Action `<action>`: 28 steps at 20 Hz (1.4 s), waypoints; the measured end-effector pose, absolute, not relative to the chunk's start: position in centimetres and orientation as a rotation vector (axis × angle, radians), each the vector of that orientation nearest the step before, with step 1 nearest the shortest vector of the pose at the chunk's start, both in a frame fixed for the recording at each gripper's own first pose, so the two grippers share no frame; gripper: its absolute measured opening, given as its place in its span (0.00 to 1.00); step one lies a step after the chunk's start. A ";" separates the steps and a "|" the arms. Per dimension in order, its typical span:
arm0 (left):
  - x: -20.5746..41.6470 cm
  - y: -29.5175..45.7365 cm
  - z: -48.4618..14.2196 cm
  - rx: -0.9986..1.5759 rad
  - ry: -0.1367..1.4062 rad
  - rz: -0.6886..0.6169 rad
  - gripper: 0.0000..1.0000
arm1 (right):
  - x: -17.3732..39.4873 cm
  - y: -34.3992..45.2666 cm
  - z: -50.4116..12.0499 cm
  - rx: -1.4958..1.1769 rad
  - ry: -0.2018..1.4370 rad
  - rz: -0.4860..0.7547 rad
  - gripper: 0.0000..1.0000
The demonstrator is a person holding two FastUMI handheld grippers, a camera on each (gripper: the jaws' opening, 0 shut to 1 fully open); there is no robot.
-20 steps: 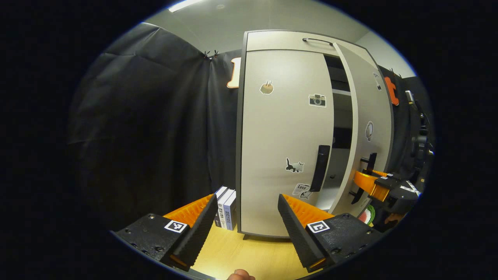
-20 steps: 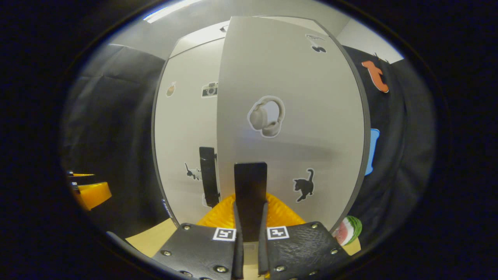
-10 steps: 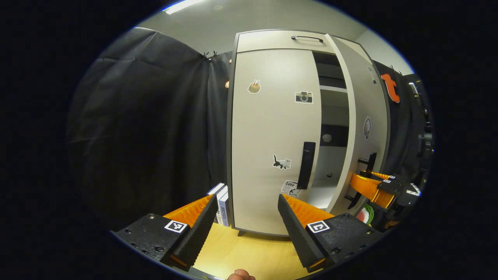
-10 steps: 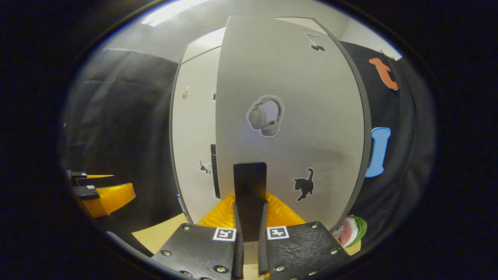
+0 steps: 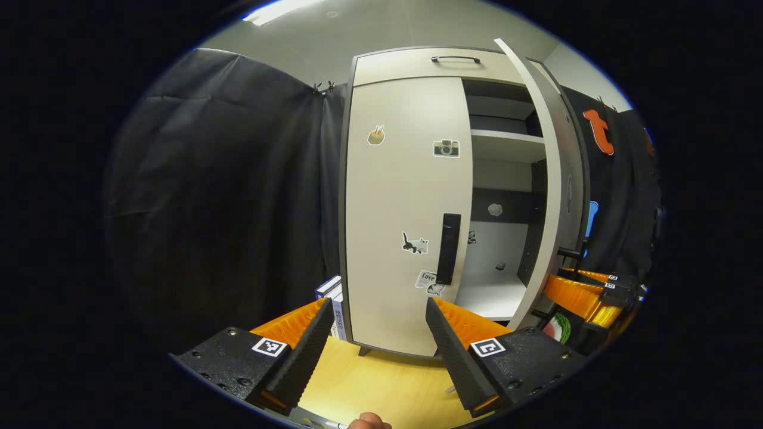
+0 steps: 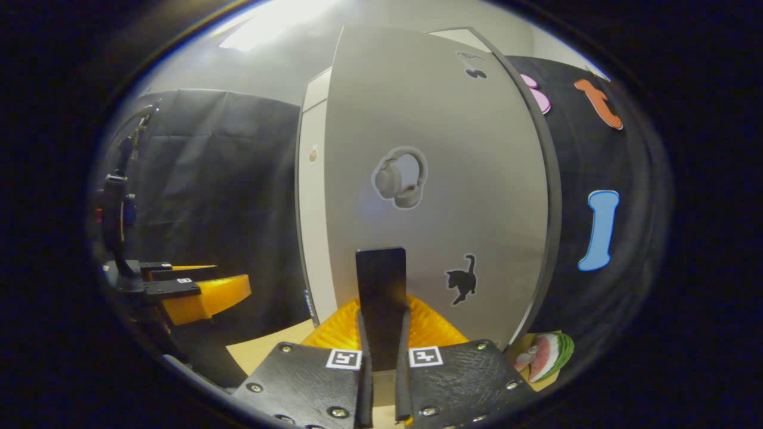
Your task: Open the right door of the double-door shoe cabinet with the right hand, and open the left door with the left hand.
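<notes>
Fingers of the right gripper (image 6: 381,333) are clamped on the black handle (image 6: 381,292) of the right door (image 6: 435,179), which is swung well open, so shelves (image 5: 506,143) are seen inside the shoe cabinet (image 5: 441,59). Fingers of the left gripper (image 5: 375,339) are held wide apart, near the closed left door (image 5: 405,196) but clear of its handle (image 5: 448,247). A slipped grip could be caused if the right door is pulled beyond its hinge range.
</notes>
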State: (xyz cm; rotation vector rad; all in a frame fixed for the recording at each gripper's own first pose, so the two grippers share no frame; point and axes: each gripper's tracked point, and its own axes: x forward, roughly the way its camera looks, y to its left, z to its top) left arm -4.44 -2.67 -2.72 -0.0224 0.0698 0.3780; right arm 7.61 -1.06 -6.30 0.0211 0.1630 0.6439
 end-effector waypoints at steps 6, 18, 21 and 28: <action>-5.2 -4.2 -3.0 -0.023 0.071 0.403 0.96 | 6.9 -2.2 -6.2 0.023 0.169 0.742 0.15; -5.1 -7.3 -2.7 -0.009 0.076 0.400 0.96 | 6.4 -4.2 -5.8 0.038 0.176 0.862 0.15; -5.0 -8.4 -2.7 0.000 0.078 0.389 0.96 | 6.4 -4.7 -5.8 0.042 0.177 0.872 0.15; -4.2 -10.6 -3.1 0.006 0.085 0.348 0.96 | 6.0 -7.2 -5.3 0.051 0.182 0.864 0.14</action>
